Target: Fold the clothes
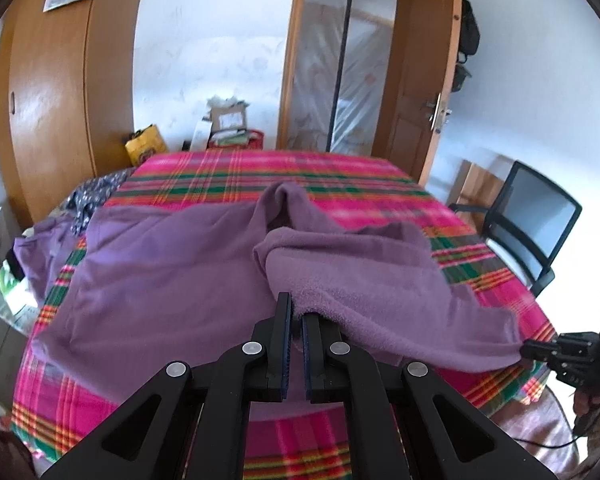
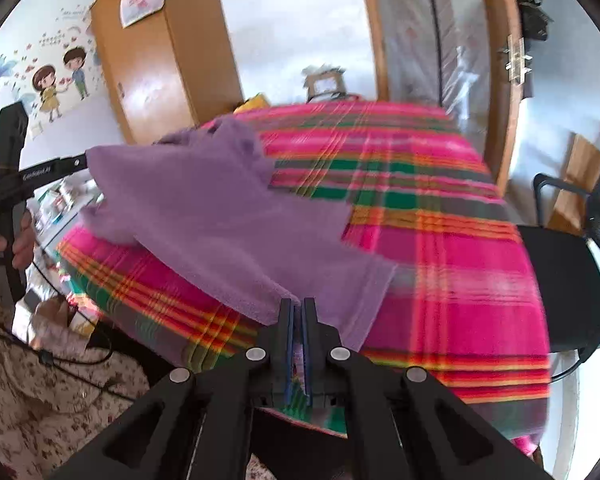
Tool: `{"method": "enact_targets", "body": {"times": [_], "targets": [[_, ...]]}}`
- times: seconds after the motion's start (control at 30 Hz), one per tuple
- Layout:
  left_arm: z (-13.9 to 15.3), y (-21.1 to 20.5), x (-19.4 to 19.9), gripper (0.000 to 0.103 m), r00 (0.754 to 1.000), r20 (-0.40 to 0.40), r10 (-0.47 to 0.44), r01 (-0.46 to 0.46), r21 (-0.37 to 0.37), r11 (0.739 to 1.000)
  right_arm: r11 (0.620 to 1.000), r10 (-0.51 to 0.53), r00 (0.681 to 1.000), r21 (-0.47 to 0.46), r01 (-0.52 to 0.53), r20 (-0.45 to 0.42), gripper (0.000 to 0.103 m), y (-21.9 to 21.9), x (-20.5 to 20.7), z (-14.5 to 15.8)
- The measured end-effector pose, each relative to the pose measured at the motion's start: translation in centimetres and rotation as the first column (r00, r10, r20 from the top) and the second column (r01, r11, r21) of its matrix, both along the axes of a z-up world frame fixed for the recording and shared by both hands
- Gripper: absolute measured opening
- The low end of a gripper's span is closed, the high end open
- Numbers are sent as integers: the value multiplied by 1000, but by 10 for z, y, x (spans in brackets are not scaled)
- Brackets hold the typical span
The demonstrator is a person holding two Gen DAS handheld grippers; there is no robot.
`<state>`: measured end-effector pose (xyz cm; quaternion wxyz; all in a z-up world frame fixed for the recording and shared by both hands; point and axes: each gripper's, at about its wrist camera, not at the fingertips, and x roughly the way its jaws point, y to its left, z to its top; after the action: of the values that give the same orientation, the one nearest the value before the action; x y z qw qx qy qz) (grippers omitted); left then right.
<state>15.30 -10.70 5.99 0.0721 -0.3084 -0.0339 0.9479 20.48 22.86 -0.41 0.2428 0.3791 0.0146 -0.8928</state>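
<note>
Both black two-finger grippers, left gripper (image 1: 296, 312) and right gripper (image 2: 299, 312), pinch the purple fleece garment's (image 1: 172, 256) edge, lifted over the pink plaid bedspread (image 1: 340, 176) ahead.

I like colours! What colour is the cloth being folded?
Purple, clearest in the left wrist view.

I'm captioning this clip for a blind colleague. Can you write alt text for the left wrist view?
The left gripper is shut on the near edge of a purple garment, part of it folded over itself on a pink plaid bedspread. At far right, the right gripper pinches another corner of it. Behind stand a wooden wardrobe and an open door.
</note>
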Motion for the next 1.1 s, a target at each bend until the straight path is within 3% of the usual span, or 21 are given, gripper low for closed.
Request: {"method": "enact_targets", "body": {"times": [0.27, 0.33, 0.4, 0.57, 0.67, 0.83, 1.0, 1.1], "targets": [[-20, 6, -4, 6, 992, 106, -63, 72, -80, 994, 1000, 1, 1000, 9, -1, 25, 8, 4, -10, 1], [-20, 7, -4, 7, 989, 117, -90, 100, -85, 991, 1000, -4, 1000, 15, 4, 16, 13, 4, -13, 5], [-22, 9, -2, 20, 984, 133, -118, 132, -102, 986, 1000, -9, 1000, 12, 8, 13, 15, 6, -17, 9], [-22, 15, 5, 22, 978, 126, -167, 186, -159, 970, 1000, -19, 1000, 11, 19, 19, 15, 8, -28, 13], [-18, 15, 8, 25, 963, 148, -225, 246, -144, 959, 1000, -14, 1000, 18, 14, 18, 15, 5, -36, 15], [-11, 12, 21, 29, 946, 178, -271, 304, -193, 933, 1000, 0, 1000, 23, 0, 8, 28, -1, -51, 16], [9, 3, 19, 29, 946, 145, -291, 312, -159, 937, 1000, -30, 999, 4, 29, 32, 29, -1, -77, 12], [24, 4, 9, 31, 950, 97, -298, 311, -185, 932, 999, -34, 999, -2, 34, 42, 29, -1, -93, 10]]}}
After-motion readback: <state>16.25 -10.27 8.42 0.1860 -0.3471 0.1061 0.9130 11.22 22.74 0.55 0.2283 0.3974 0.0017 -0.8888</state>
